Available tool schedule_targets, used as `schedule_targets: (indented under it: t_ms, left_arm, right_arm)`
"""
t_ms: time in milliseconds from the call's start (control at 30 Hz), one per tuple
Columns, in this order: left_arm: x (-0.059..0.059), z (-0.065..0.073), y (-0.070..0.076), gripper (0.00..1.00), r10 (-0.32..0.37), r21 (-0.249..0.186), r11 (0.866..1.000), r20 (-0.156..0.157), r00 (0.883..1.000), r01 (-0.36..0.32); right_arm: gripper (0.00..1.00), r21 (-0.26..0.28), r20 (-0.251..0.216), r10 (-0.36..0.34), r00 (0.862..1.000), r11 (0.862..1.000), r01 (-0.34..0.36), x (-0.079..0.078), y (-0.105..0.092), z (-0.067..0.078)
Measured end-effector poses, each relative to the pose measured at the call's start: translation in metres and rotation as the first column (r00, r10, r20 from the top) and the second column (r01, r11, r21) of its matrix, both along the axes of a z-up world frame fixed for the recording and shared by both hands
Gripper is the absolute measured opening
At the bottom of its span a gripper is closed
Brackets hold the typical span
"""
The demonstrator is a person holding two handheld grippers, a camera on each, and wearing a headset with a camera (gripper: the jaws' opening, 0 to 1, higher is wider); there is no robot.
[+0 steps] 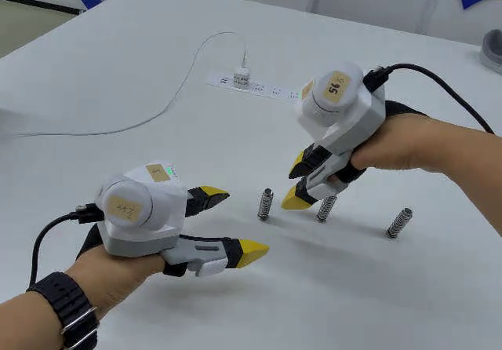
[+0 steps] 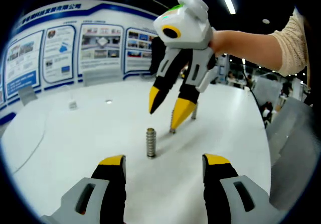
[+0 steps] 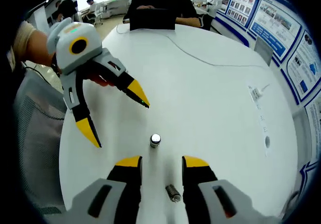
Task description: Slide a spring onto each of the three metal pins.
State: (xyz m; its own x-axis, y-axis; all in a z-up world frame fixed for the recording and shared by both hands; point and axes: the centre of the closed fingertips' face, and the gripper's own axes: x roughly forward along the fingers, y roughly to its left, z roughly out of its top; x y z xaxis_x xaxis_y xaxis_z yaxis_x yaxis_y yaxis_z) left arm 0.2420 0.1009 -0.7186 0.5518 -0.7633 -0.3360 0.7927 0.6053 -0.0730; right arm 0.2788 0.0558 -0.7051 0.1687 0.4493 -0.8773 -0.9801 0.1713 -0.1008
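Fingers (image 1: 252, 249) spread; three silver coiled springs (image 1: 266, 203) stand.

We see the left gripper (image 1: 239, 221) and the right gripper (image 1: 293, 184) both white and grey, jaws black with yellow tips. The spring (image 3: 172, 193) between the right jaws is silver and coil-ribbed; the table (image 1: 118, 60) is white.

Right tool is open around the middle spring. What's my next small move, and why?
Probably lift the right tool straight up. Its jaws stand open either side of the middle spring, which stands upright unaided, so nothing seems left to grip there, and a sideways move might knock it over.
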Motion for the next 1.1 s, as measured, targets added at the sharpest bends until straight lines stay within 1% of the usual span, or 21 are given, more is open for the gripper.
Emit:
schedule_targets:
  t_ms: [133, 267, 400, 533, 633, 667, 800, 933, 1033, 1100]
  left_arm:
    - [0.000, 0.001, 0.000, 0.63, 0.000, 0.001, 1.000, 0.001, 1.000, 0.000]
    - [0.000, 0.002, -0.001, 0.63, -0.004, 0.004, 1.000, 0.003, 1.000, 0.004]
    - [0.001, 0.003, -0.001, 0.63, -0.002, 0.005, 1.000, 0.004, 1.000, 0.002]
    - [0.002, 0.003, 0.000, 0.63, 0.002, 0.006, 1.000, 0.003, 1.000, -0.002]
    - [0.002, 0.004, -0.001, 0.63, 0.002, 0.007, 1.000, 0.003, 1.000, -0.002]
    - [0.002, 0.004, -0.001, 0.63, 0.003, 0.007, 1.000, 0.003, 1.000, -0.003]
    - [0.002, 0.003, -0.002, 0.63, 0.001, 0.008, 1.000, 0.001, 1.000, -0.001]
    - [0.002, 0.003, -0.002, 0.63, 0.001, 0.011, 1.000, -0.001, 1.000, -0.001]
    - [0.003, 0.003, -0.002, 0.63, 0.004, 0.011, 1.000, -0.002, 1.000, -0.004]
    - [0.004, 0.003, -0.002, 0.63, 0.004, 0.011, 1.000, -0.002, 1.000, -0.004]
  right_arm:
    - [0.34, 0.020, 0.017, -0.021, 1.000, 1.000, 0.021, -0.001, -0.008, 0.005]
    - [0.35, 0.039, 0.032, -0.058, 0.998, 0.998, 0.057, 0.001, -0.021, 0.008]
    - [0.37, 0.080, 0.035, -0.099, 0.994, 0.992, 0.096, 0.000, -0.032, 0.012]
    - [0.39, 0.094, 0.050, -0.129, 0.990, 0.988, 0.124, 0.001, -0.044, 0.015]
    - [0.40, 0.118, 0.056, -0.160, 0.985, 0.981, 0.153, 0.002, -0.054, 0.018]
    - [0.40, 0.133, 0.056, -0.176, 0.983, 0.977, 0.168, 0.003, -0.058, 0.019]
    - [0.42, 0.156, 0.061, -0.209, 0.976, 0.968, 0.198, 0.003, -0.070, 0.020]
    - [0.44, 0.189, 0.063, -0.250, 0.966, 0.954, 0.234, 0.003, -0.082, 0.022]
    - [0.45, 0.203, 0.066, -0.274, 0.959, 0.945, 0.256, 0.002, -0.092, 0.023]
    - [0.46, 0.216, 0.065, -0.295, 0.953, 0.937, 0.276, 0.003, -0.099, 0.024]
